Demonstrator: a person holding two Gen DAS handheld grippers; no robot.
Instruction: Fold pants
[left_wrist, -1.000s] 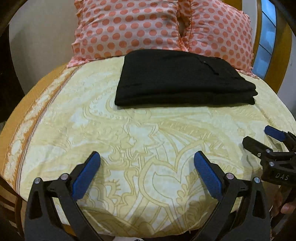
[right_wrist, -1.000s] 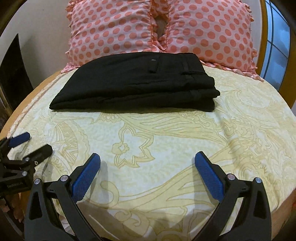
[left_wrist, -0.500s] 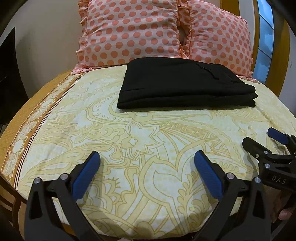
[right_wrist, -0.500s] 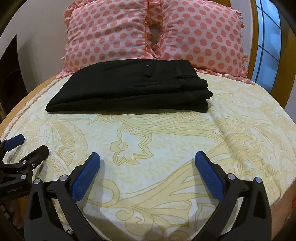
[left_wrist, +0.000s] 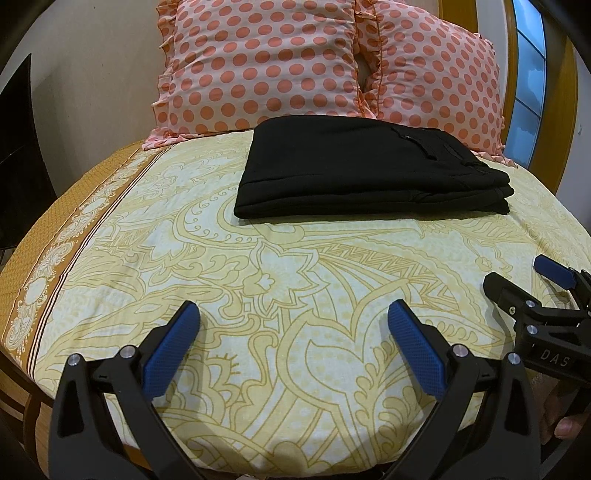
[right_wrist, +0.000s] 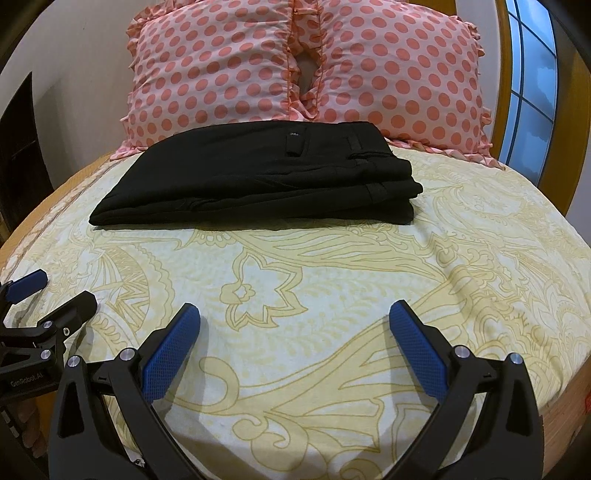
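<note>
Black pants (left_wrist: 362, 170) lie folded in a flat stack at the far end of the bed, in front of the pillows; they also show in the right wrist view (right_wrist: 258, 181). My left gripper (left_wrist: 293, 317) is open and empty over the near part of the bed, well short of the pants. My right gripper (right_wrist: 295, 317) is open and empty too, at the same distance. The right gripper shows at the right edge of the left wrist view (left_wrist: 517, 277). The left gripper shows at the left edge of the right wrist view (right_wrist: 55, 291).
The bed has a yellow patterned sheet (left_wrist: 295, 280) with an orange border on the left (left_wrist: 48, 236). Two pink polka-dot pillows (right_wrist: 221, 74) (right_wrist: 399, 74) stand against the headboard. A window (right_wrist: 532, 85) is at the right, and a dark object (left_wrist: 18, 147) at the left.
Both grippers have drawn back and risen a little from the bed, so the pillows and pants show fuller. Both stay open. The pants have not moved.
</note>
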